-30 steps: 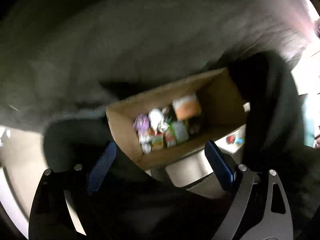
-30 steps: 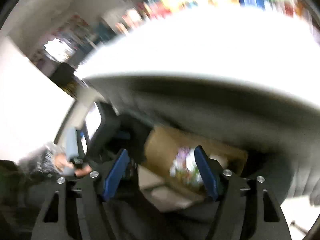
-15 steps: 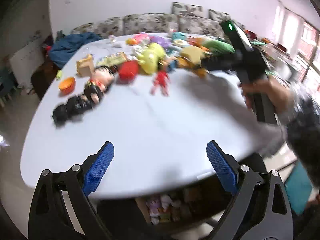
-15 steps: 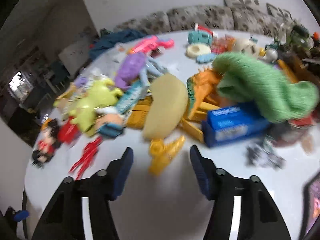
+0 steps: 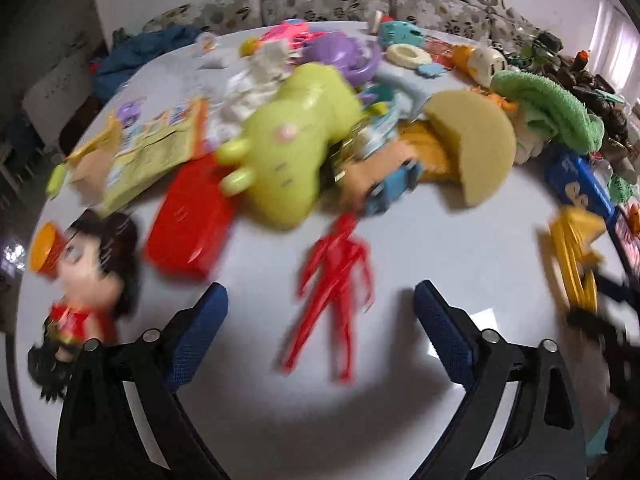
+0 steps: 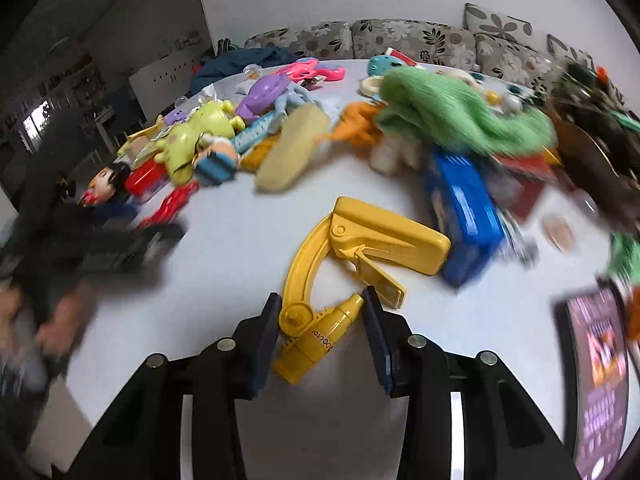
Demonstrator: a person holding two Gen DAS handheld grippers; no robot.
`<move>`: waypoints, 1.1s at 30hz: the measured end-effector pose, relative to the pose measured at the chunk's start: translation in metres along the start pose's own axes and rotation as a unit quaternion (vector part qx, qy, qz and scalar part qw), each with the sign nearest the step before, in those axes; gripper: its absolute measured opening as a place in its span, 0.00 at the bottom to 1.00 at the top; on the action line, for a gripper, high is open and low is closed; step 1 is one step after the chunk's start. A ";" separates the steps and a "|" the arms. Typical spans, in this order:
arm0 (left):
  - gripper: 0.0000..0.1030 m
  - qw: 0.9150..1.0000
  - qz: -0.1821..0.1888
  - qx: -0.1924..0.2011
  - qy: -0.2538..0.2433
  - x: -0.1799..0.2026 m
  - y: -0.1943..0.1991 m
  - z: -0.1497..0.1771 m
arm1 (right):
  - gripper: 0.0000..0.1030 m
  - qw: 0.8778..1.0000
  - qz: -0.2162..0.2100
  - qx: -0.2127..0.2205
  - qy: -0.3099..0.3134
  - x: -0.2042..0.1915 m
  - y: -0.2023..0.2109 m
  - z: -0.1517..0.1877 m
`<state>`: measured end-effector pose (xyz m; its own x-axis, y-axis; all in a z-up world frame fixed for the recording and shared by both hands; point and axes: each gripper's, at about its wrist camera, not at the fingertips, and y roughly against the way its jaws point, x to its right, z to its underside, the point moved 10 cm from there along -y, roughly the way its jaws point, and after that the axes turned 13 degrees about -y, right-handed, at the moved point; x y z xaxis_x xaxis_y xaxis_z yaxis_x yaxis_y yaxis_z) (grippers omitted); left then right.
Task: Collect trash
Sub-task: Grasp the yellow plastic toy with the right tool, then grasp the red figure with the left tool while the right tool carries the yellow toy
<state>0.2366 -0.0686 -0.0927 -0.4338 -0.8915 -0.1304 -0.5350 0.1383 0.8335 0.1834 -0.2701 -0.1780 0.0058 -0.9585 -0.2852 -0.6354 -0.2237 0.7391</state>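
A white round table (image 5: 460, 248) holds a heap of toys and clutter. My left gripper (image 5: 320, 316) is open just above the table, with a red toy figure (image 5: 340, 276) lying between its fingers. My right gripper (image 6: 320, 312) is open, its fingers on either side of the lower end of a yellow plastic toy (image 6: 360, 248), which rests on the table. That yellow toy also shows at the right of the left wrist view (image 5: 572, 248), with the right gripper beside it.
Near the left gripper lie a doll (image 5: 88, 268), a red box (image 5: 188, 220) and a lime toy (image 5: 288, 152). A tan sponge (image 5: 472, 148), green cloth (image 6: 452, 116), blue box (image 6: 460, 212) and a tablet (image 6: 600, 380) lie farther right. A sofa (image 6: 400, 40) stands behind.
Both grippers rose from the cardboard box under the table to the tabletop. The left closed in on the red figure; the right moved down around the yellow toy.
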 end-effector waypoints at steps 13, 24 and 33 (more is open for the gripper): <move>0.30 0.990 0.059 0.131 -0.003 0.036 0.122 0.045 | 0.40 0.993 -0.086 0.009 -0.074 -0.001 0.041 0.021; 0.31 0.986 0.073 0.126 -0.082 0.086 0.195 0.166 | 0.40 0.987 -0.161 -0.023 0.003 -0.071 0.138 0.101; 0.44 0.989 0.106 0.019 -0.098 0.111 0.130 0.236 | 0.46 0.973 -0.162 -0.166 -0.006 -0.079 0.079 0.214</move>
<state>-0.0523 -0.0475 -0.1253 -0.6687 -0.7412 -0.0590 -0.4418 0.3323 0.8333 -0.0319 -0.1742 -0.2276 0.1548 -0.8264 -0.5414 -0.3164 -0.5606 0.7653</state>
